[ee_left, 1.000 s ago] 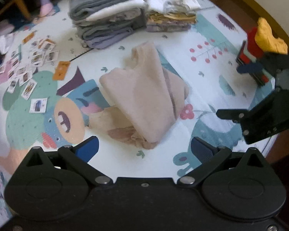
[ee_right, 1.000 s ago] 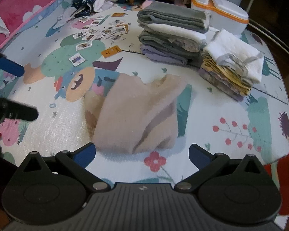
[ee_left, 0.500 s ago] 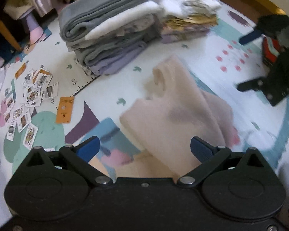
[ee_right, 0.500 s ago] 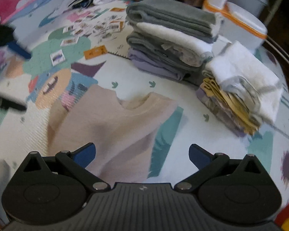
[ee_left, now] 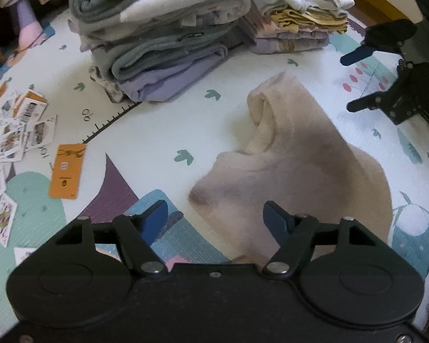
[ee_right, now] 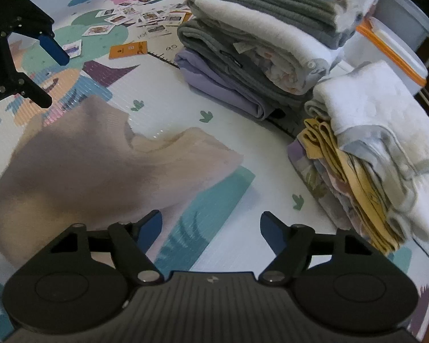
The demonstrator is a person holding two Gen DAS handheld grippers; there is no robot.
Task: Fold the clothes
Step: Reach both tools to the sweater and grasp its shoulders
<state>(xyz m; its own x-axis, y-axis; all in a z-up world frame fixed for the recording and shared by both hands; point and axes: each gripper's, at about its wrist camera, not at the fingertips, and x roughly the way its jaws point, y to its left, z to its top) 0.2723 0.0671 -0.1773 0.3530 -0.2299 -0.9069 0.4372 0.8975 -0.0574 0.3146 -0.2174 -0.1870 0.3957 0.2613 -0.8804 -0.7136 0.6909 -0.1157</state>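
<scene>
Since the earlier frames both grippers have dropped close over the beige sweater [ee_left: 294,165], which now fills the lower middle of each view instead of lying small at centre.

The left gripper [ee_left: 216,217] has its jaws apart but closing. The sweater's near corner lies between the tips, and no pad presses on it yet. The right gripper [ee_right: 211,223] is also apart and closing, with the sweater's edge under its left tip and bare play mat [ee_right: 163,105] under the rest of the gap.

The sweater lies crumpled and half doubled on the mat, collar toward the upper middle of the left view.

As I judge it, the main risk is a pinch that catches only the top layer, or mat instead of knit, so the garment lifts lopsided. The folded stack [ee_left: 168,43] at upper centre is close enough that a wide swing could topple it. The playing cards [ee_left: 17,123] at far left are less at risk.
</scene>
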